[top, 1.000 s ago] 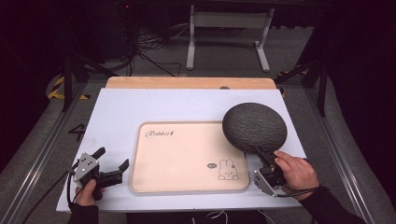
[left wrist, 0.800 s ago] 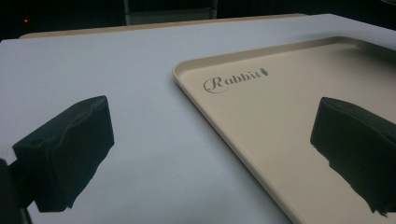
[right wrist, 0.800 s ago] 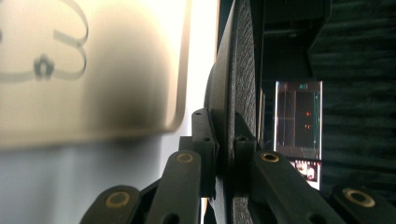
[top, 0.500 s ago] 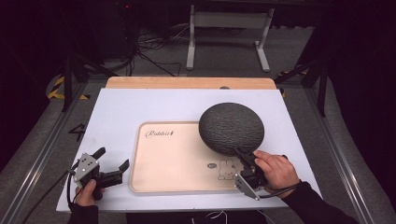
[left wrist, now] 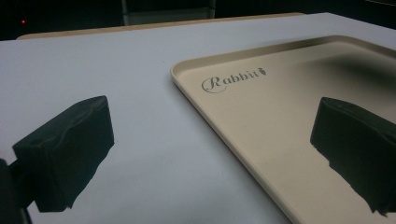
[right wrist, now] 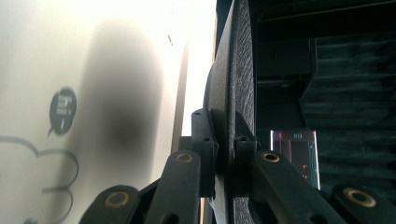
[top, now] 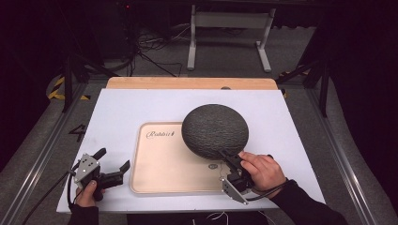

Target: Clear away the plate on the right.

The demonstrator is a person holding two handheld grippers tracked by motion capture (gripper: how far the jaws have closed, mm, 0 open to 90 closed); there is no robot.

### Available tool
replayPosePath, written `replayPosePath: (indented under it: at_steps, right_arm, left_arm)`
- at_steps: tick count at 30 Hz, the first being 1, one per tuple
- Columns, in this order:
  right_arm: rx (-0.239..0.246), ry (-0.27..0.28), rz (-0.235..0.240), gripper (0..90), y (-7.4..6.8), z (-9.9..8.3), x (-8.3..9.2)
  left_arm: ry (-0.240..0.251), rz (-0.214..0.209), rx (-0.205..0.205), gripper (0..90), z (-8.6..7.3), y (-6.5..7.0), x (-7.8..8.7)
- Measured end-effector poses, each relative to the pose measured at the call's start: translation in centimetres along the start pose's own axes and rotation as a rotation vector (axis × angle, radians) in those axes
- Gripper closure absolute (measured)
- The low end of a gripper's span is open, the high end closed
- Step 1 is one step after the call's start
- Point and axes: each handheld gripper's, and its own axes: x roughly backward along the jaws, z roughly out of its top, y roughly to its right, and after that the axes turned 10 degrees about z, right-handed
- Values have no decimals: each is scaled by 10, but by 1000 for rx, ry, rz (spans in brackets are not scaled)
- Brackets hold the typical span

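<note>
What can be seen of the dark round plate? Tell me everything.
The dark round plate is a charcoal disc with a rough, finely ridged surface, stoneware or textured plastic by its look. It is empty and hangs above the beige tray, casting a shadow onto it. The right gripper is shut on its near rim, one jaw on each face, as the right gripper view shows edge-on. Nothing else touches it. In the high view it covers the tray's far right corner.

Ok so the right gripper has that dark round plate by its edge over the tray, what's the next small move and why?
Probably lower the plate flat onto the tray. The right gripper is shut on its rim and holds it above the tray's bare surface, while the left gripper rests open beside the tray, out of the way.
</note>
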Motion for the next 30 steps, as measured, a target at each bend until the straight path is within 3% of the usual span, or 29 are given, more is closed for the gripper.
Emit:
replayPosePath:
  at_steps: [18, 30]
  right_arm:
    - [11, 103, -11, 851, 4, 36, -20]
    - [-8, 134, -3, 848, 4, 42, -28]
  left_arm:
    - [0, -6, -3, 4, 0, 0, 0]
    - [0, -8, -9, 4, 0, 0, 0]
